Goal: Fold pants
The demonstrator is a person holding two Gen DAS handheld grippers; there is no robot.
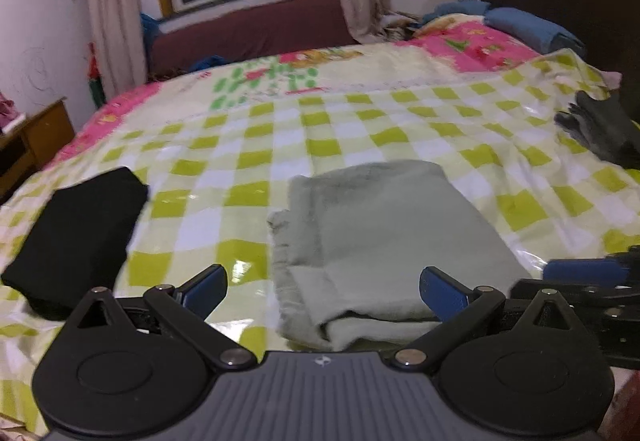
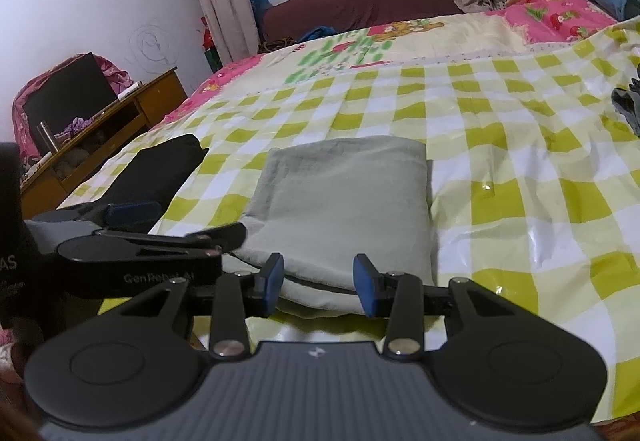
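Observation:
Pale grey-green pants [image 1: 372, 237] lie folded into a thick rectangle on the checked bed cover, also in the right wrist view [image 2: 344, 197]. My left gripper [image 1: 323, 291] is open wide and empty, its blue pads just short of the fold's near edge. My right gripper [image 2: 319, 289] is open and empty, its pads on either side of the near edge of the folded pants. The left gripper [image 2: 160, 229] shows at the left of the right wrist view, beside the pants.
A folded black garment [image 1: 80, 237] lies left of the pants. A dark grey crumpled garment [image 1: 600, 129] lies at the right. The green-checked cover [image 1: 360, 113] spreads beyond. A wooden cabinet [image 2: 120, 121] stands left of the bed; blue pillows [image 1: 528, 25] at the headboard.

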